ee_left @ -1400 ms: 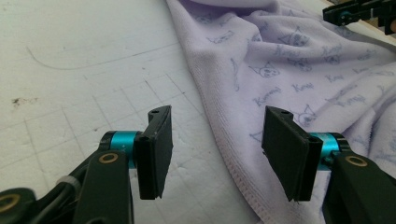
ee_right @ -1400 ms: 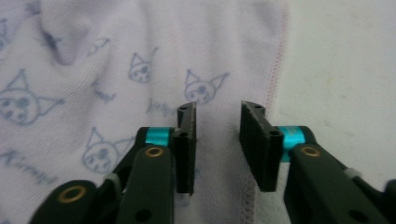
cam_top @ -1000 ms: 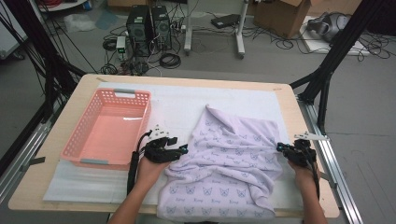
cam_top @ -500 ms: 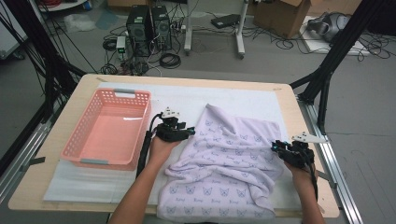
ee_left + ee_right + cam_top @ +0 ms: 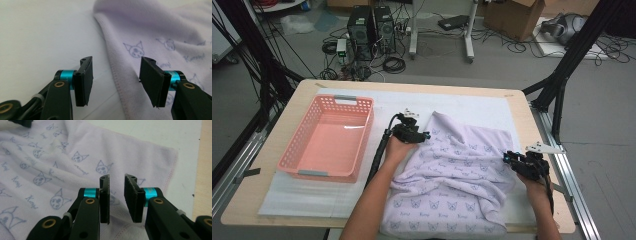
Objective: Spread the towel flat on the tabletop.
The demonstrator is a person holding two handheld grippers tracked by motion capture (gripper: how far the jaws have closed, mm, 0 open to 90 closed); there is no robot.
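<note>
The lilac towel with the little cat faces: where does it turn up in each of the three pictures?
High view: the towel lies crumpled at centre right of the table, between both hands.
Left gripper view: it covers the upper right, its hem running down between the open jaws.
Right gripper view: it spreads across the left and centre, beneath the narrowly parted jaws.
Shared landmark: the white mat under the towel.

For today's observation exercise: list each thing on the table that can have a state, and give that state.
Towel: crumpled, partly spread, hanging over the near table edge.
Basket: upright, empty.
Left gripper: jaws open, straddling the towel's hem.
Right gripper: jaws slightly open, over the towel.
</note>
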